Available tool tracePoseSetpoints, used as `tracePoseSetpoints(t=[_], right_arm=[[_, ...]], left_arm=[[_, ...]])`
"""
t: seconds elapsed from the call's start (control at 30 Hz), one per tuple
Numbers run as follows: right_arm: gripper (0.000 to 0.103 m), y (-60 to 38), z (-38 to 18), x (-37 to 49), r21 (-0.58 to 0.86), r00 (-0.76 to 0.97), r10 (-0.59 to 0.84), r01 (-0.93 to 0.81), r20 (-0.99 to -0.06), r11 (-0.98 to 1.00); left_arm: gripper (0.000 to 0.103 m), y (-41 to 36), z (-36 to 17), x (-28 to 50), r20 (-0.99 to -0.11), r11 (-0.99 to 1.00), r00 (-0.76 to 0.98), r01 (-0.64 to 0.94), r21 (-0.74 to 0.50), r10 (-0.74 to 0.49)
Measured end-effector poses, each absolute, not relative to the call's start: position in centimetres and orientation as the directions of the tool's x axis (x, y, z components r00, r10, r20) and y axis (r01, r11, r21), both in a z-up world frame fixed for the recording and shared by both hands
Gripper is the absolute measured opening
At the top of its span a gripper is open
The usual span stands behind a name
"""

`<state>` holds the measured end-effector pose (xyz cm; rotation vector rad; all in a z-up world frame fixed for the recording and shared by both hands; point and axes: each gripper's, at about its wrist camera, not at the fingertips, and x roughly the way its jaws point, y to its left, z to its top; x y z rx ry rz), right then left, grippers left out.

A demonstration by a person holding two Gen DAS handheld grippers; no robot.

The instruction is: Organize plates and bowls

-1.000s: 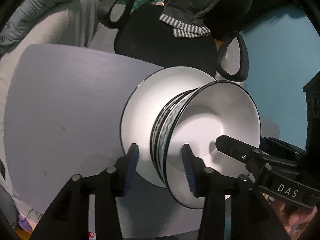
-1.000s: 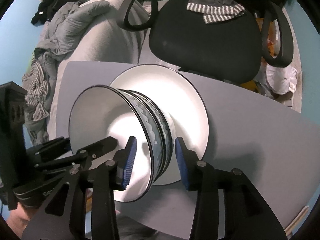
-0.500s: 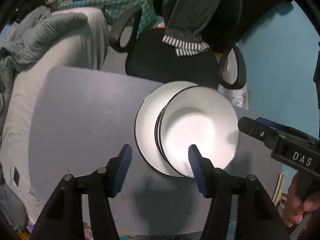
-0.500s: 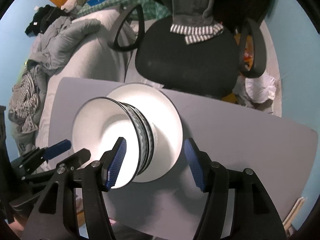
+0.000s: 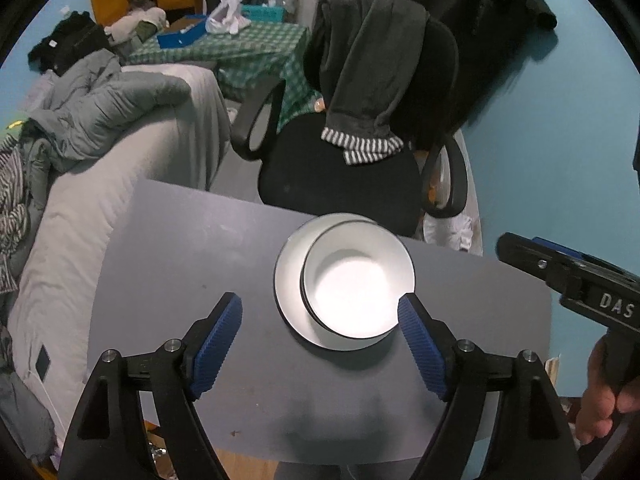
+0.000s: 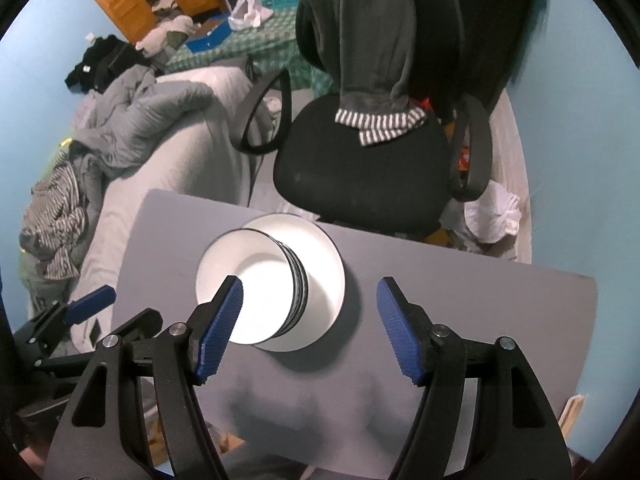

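1. Left tongs (image 5: 320, 344): the jaws are spreading apart and grasp nothing. The blue ribbed pads (image 5: 218, 344) stand wide, clear of all crockery, above the tabletop (image 5: 192, 264).
2. Right tongs (image 6: 310, 328): the jaws are likewise spreading, with nothing pressed between them. Its blue pads (image 6: 222, 328) hang above the crockery without contact.
3. Stacked bowls (image 5: 358, 284): white inside, with a dark rim. In the left wrist view they lie just ahead of the left tongs, nearer the right-hand pad. In the right wrist view the stack (image 6: 256, 284) sits ahead of the right tongs, on the left-hand pad's side, and a wavy grey pattern shows on the outer walls.
4. Plate (image 5: 290, 276): white, flat on the tabletop, directly under the bowls, its rim showing around them.
5. In the left wrist view, the right tongs (image 5: 568, 268) appear to the right of the left tongs, held by a hand (image 5: 604, 408). In the right wrist view, the left tongs (image 6: 92, 308) appear at lower left.
6. Office chair (image 5: 340, 176): black, beyond the tabletop's far edge, with a dark garment (image 5: 372, 80) draped over its back.
7. Bed (image 5: 100, 200): to the left of the tabletop, carrying a grey padded jacket (image 5: 108, 116).
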<state>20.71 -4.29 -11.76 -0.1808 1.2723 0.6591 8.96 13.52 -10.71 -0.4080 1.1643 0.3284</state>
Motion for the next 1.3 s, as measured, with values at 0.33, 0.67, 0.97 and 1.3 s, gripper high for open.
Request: tracePoseSetpoints(t=[0.33,0.67,0.97,1.3], right_arm=[[0.069,-5.4,-7.6,19.8,0.207,0.199,0.375,-0.564,-0.905,0.800],[0.069,-7.2,-5.2,18.7,0.178,0.259,0.371,-0.552,-0.892,0.815],[0.069,-8.9,-4.6,18.1,0.169,0.265,0.358,-0.541,-0.895,0.824],[0.069,-8.6,-3.9,17.7,0.155,0.265,0.359,-0.570,-0.895,0.807]], left_arm=[[0.082,11.9,-7.6,8.3,-0.922,0.901,0.378,-0.424,-0.087,0.089],[0.082,11.3,-5.0,7.5,-0.915,0.897,0.402,-0.421,-0.137,0.049],[0.082,10.9,-3.2,7.1,-0.904,0.896,0.424,-0.420,-0.144,0.053],[0.082,10.4,-3.0,7.0,-0.901,0.891,0.434,-0.413,-0.187,0.011]])
